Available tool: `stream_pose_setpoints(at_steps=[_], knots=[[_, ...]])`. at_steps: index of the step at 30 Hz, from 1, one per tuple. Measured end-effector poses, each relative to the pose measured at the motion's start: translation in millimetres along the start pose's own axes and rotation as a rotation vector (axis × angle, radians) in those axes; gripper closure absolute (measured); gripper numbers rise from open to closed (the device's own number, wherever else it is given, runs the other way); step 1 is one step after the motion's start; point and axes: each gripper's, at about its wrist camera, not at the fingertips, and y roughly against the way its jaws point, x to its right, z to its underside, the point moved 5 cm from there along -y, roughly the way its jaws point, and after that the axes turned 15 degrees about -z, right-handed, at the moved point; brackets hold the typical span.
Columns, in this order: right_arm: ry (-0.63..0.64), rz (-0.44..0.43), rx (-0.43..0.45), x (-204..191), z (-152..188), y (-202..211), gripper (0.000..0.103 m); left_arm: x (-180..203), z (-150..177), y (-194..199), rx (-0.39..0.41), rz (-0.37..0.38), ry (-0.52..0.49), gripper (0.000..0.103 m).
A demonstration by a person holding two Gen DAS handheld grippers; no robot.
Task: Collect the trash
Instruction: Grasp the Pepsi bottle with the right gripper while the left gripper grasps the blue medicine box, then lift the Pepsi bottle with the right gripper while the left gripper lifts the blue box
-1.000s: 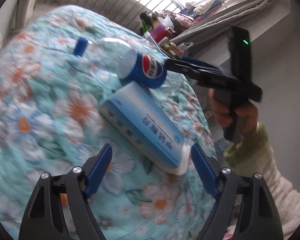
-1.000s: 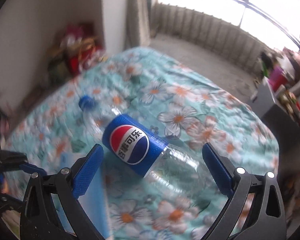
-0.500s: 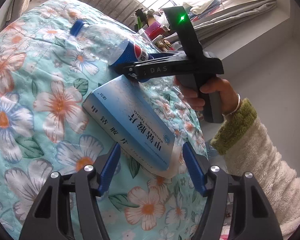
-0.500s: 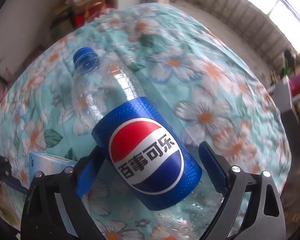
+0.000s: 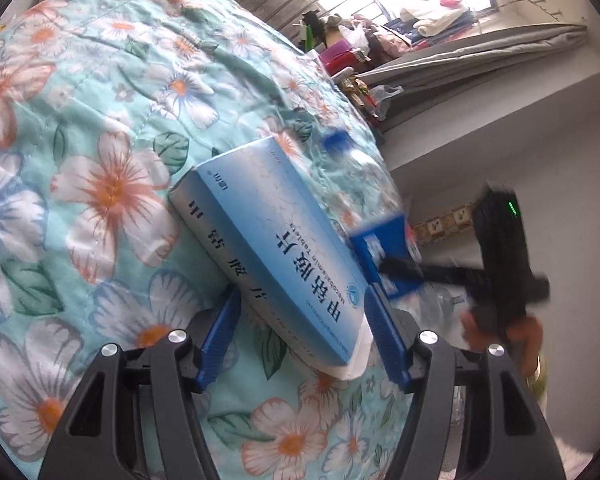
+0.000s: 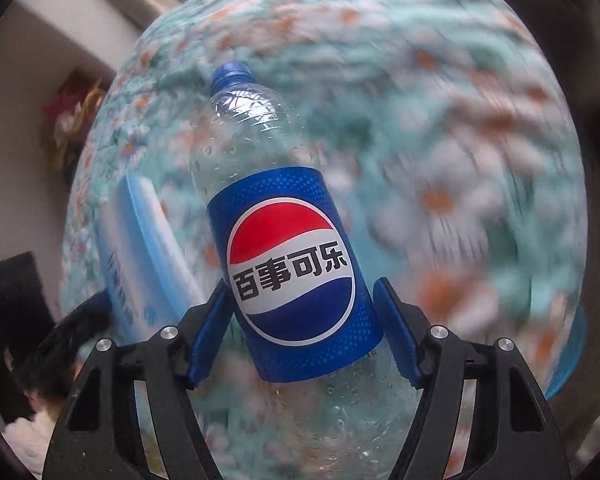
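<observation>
A blue-and-white medicine box (image 5: 276, 240) lies on the floral quilt (image 5: 100, 160), its near end between the blue pads of my left gripper (image 5: 302, 336), which press on both its sides. A clear Pepsi bottle (image 6: 284, 264) with a blue cap and label sits between the pads of my right gripper (image 6: 304, 332). Those jaws are closing and touch the label. The bottle stays sharp while the quilt behind it blurs. In the left wrist view the bottle (image 5: 380, 248) is blurred at the bed's right edge with the right gripper (image 5: 392, 268) on it. The box (image 6: 140, 240) shows left of the bottle.
The quilt (image 6: 460, 160) covers a bed that drops off at the right. Clutter (image 5: 348, 52) and a grey curtain (image 5: 480, 52) fill the windowsill beyond. Red bags (image 6: 76, 120) stand by the wall. A person's white sleeve (image 6: 32, 432) is at lower left.
The right gripper came down over the bottle, rolled, narrowed its jaws onto the label and carried it toward the bed's right edge. The left gripper slid forward around the box's end and narrowed.
</observation>
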Motion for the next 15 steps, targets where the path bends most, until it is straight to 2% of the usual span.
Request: stream_pose_setpoints(at_steps=[2, 4, 8, 11, 15], knots=[[-0.079, -0.054, 0.029, 9.3, 29.1, 9.8, 0.038, 2.8, -2.1, -4.1, 0.012, -0.022, 0.003, 0.042], [-0.143, -0.105, 0.07, 14.4, 54.7, 19.1, 0.038, 6.9, -1.6, -8.2, 0.038, -0.067, -0.007, 0.052], [-0.216, -0.167, 0.167, 16.7, 91.3, 31.8, 0.039, 18.9, -0.7, -9.9, 0.099, -0.113, -0.049, 0.06], [-0.263, -0.215, 0.235, 22.2, 110.6, 35.0, 0.04, 27.5, 1.4, -5.5, 0.136, -0.138, -0.118, 0.064], [-0.31, -0.273, 0.292, 26.1, 136.4, 40.8, 0.041, 45.2, 11.3, 7.0, 0.13, -0.158, -0.227, 0.067]])
